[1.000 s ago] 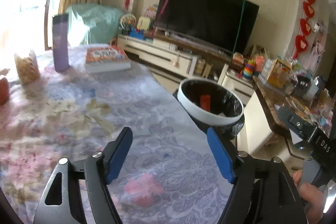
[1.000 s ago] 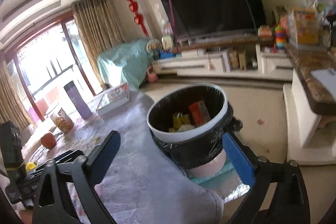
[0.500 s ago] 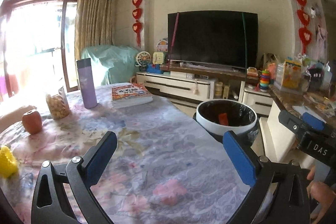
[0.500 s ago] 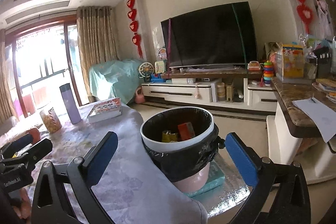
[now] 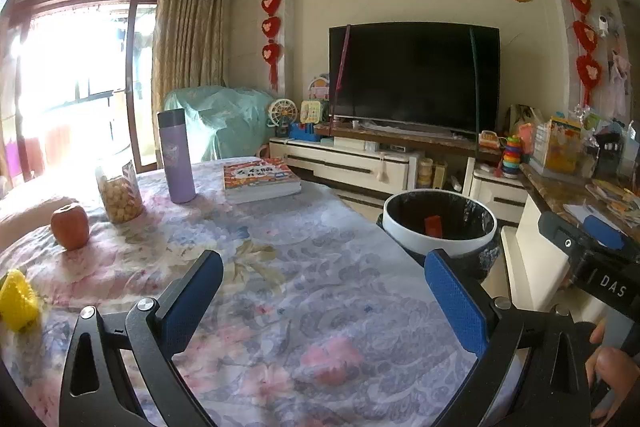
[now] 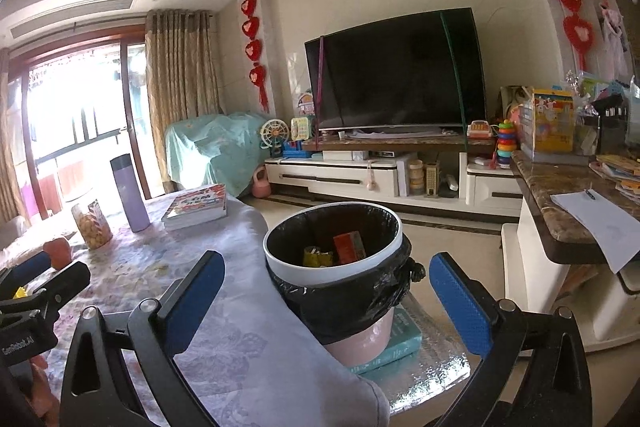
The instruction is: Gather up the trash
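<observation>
A trash bin (image 6: 334, 269) with a white rim and black liner stands beside the table's right edge; it holds a red carton (image 6: 350, 246) and a yellow wrapper (image 6: 316, 257). It also shows in the left wrist view (image 5: 440, 227). My left gripper (image 5: 324, 291) is open and empty above the floral tablecloth (image 5: 280, 267). My right gripper (image 6: 326, 291) is open and empty, facing the bin from a little above. A yellow crumpled object (image 5: 16, 301) lies at the table's left edge.
On the table stand an apple (image 5: 70, 225), a snack jar (image 5: 118, 195), a purple bottle (image 5: 176, 157) and a book (image 5: 260, 179). A TV cabinet (image 6: 380, 175) is behind, and a marble counter (image 6: 560, 199) with paper is on the right.
Both grippers have risen and tilted up from looking down at the table and bin to a level view of the room. Both stay open and empty.
</observation>
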A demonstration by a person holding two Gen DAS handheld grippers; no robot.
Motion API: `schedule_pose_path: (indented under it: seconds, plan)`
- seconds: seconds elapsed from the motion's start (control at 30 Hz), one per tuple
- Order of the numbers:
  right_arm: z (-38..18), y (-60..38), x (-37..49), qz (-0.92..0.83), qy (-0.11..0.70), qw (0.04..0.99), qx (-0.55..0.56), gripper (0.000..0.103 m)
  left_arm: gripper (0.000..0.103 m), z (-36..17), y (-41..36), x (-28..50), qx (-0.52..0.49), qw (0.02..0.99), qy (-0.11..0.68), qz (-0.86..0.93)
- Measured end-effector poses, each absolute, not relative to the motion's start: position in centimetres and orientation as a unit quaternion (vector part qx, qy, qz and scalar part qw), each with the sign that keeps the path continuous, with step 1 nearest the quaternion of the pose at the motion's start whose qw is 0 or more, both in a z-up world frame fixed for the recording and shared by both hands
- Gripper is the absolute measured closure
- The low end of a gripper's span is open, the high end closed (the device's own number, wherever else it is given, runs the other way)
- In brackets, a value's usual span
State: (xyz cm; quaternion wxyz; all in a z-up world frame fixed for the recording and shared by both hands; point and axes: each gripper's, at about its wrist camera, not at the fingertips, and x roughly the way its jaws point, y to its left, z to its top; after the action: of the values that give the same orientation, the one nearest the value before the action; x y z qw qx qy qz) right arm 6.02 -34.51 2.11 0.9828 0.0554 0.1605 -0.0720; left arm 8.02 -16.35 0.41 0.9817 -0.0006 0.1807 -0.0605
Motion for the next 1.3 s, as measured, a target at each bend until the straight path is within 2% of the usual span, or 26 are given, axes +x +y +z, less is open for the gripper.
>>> schedule_pose_path:
  seconds: [1.3]
  plan:
    - [2.37,-34.22,6.03,-0.062,0.157,0.984,0.052,0.000,0.001,0.05,-15.54,8.40,-0.011,0.982,0.180,-0.057]
